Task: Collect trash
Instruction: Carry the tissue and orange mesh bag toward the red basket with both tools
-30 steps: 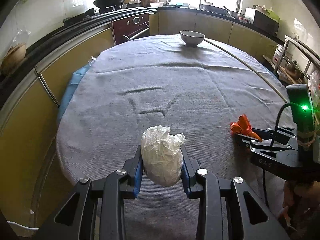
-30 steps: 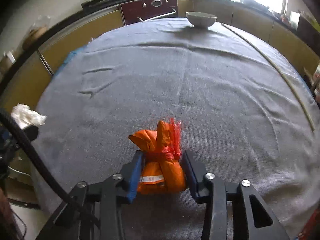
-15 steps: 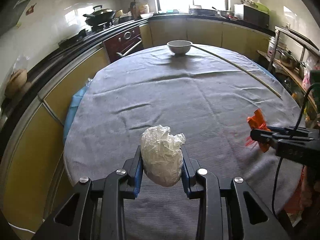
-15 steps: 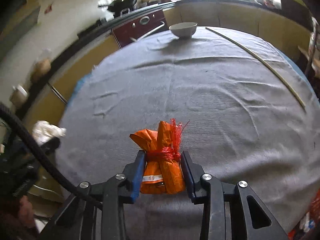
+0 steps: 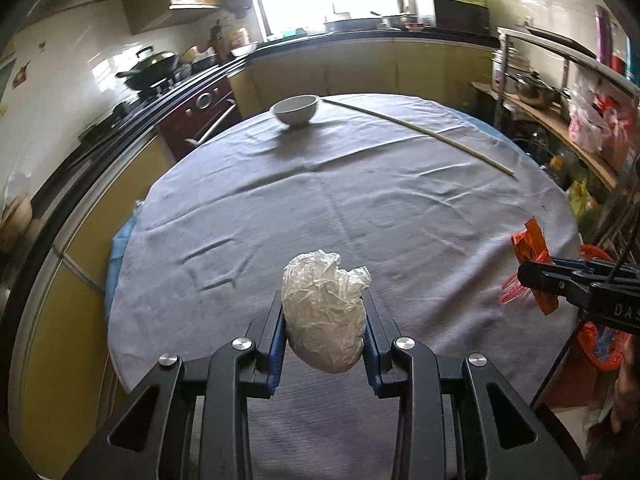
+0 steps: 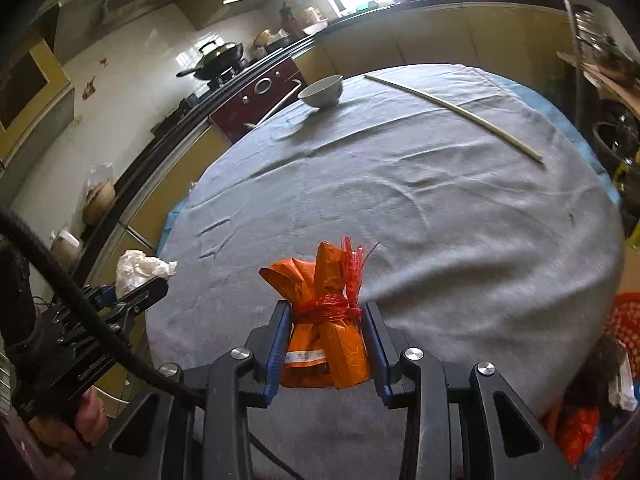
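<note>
Left wrist view: crumpled white plastic wad (image 5: pixel 326 312) pinched in left gripper (image 5: pixel 324 334), held above grey tablecloth (image 5: pixel 360 200). Orange wrapper bundle (image 6: pixel 324 320) clamped in right gripper (image 6: pixel 326 340), also clear of cloth. Bowl (image 5: pixel 295 109) and thin stick (image 5: pixel 420 132) lie far side. Risk: springy wad squeezing out of pads; loose red strands (image 6: pixel 354 260) snagging.

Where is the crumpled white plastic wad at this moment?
The crumpled white plastic wad is clamped in the left gripper, lifted above the near edge of the grey-clothed round table; the right wrist view shows it at far left.
</note>
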The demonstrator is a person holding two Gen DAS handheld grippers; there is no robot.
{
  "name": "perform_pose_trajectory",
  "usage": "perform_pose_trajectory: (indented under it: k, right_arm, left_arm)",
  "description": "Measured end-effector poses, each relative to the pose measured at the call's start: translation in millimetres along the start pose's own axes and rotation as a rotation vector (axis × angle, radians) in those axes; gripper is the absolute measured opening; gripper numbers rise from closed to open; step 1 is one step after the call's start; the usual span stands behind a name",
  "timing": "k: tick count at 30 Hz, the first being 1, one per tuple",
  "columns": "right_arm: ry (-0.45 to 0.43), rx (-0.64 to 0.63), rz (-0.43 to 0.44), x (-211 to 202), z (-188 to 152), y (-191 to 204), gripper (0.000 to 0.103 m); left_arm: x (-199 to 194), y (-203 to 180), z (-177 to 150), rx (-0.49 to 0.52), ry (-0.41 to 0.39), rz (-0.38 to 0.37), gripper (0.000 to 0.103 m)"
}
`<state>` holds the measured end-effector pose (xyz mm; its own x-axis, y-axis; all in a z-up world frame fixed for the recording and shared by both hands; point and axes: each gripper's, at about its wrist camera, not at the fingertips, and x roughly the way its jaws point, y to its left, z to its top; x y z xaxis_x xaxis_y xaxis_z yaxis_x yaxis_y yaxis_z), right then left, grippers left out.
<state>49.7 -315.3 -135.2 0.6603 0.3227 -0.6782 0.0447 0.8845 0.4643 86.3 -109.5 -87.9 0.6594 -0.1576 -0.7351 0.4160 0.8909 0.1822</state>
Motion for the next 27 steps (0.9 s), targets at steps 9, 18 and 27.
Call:
perform_pose_trajectory:
  k: [9, 18, 27]
  right_arm:
    - [-0.051, 0.041, -0.003, -32, -10, -18, 0.039]
    - [-0.100, 0.084, -0.023, -61, -20, -37, 0.039]
    - [-0.141, 0.135, -0.045, -87, -25, -56, 0.039]
  left_arm:
    - [-13, -40, 8, 0.099, -0.024, -0.033, 0.035]
    - [-26, -74, 14, 0.173, -0.047, -0.068, 0.035]
    - [-31, -100, 20, 0.233, -0.061, -0.103, 0.035]
